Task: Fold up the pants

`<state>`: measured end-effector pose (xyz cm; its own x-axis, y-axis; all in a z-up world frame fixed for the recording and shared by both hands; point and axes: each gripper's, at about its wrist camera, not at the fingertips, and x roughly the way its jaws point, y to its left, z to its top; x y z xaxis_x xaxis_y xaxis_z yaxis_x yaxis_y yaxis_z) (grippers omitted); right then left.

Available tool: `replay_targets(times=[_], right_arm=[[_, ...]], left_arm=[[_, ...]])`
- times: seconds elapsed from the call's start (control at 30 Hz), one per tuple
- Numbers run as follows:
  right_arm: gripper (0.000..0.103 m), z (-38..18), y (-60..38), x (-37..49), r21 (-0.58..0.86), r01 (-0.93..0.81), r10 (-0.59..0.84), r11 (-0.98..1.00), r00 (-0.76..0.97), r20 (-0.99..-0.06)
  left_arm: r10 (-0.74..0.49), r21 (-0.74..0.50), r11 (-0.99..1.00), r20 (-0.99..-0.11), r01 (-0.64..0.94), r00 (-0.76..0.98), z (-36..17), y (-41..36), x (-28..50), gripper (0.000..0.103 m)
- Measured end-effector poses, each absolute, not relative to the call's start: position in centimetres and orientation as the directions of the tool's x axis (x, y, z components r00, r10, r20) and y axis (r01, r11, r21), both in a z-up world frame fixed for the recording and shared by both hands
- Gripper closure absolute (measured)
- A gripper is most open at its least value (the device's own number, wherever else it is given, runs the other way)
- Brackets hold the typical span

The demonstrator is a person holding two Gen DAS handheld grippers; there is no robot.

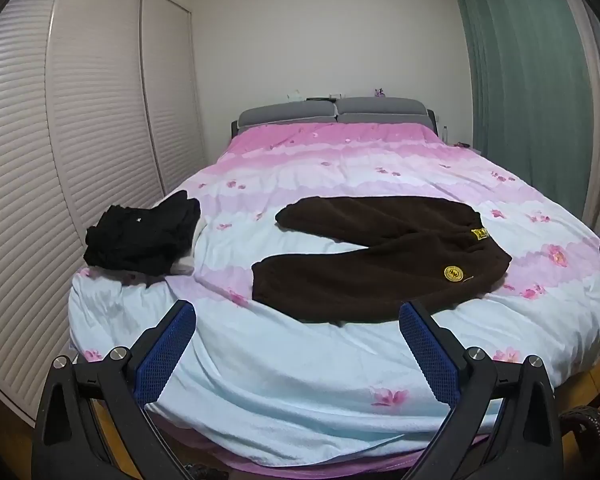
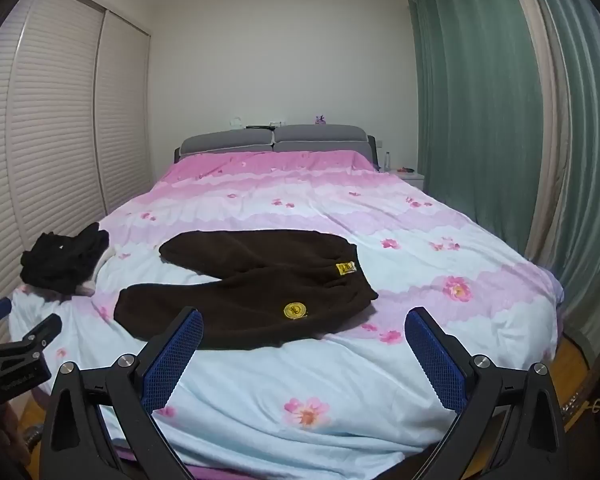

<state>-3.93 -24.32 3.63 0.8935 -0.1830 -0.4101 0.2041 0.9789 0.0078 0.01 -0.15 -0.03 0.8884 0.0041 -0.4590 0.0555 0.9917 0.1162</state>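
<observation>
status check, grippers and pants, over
Left gripper and right gripper open, empty. Dark brown fleece pants flat, unfolded. Black clothes pile clear of them.

Left wrist view: sits at the foot of the bed (image 1: pixel 300 380), above the near edge, facing along its length toward the gray headboard (image 1: pixel 334 112). Its own left gripper (image 1: pixel 298 320) frames the bottom, fingers spread wide.

Right wrist view: same stance and heading, set further right; the right gripper (image 2: pixel 304 322) fills the bottom, fingers apart, and the left gripper shows at the left edge.

Both views share the bed, the brown pants (image 1: pixel 380 256) at mid-distance, the black clothes (image 1: pixel 140 240) near left, the wardrobe doors (image 1: pixel 92 112) left, and the green curtain (image 1: pixel 528 60) right.
</observation>
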Motion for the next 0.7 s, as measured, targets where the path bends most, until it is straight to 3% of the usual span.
replay_targets(times=[0.7], right_arm=[[0.001,3.8,-25.2,-3.8,0.03,0.217,-0.184,0.976,0.886,-0.425]], left_arm=[[-0.012,0.082,0.995,-0.499,0.061,0.867,-0.7,0.6,0.5,0.0]])
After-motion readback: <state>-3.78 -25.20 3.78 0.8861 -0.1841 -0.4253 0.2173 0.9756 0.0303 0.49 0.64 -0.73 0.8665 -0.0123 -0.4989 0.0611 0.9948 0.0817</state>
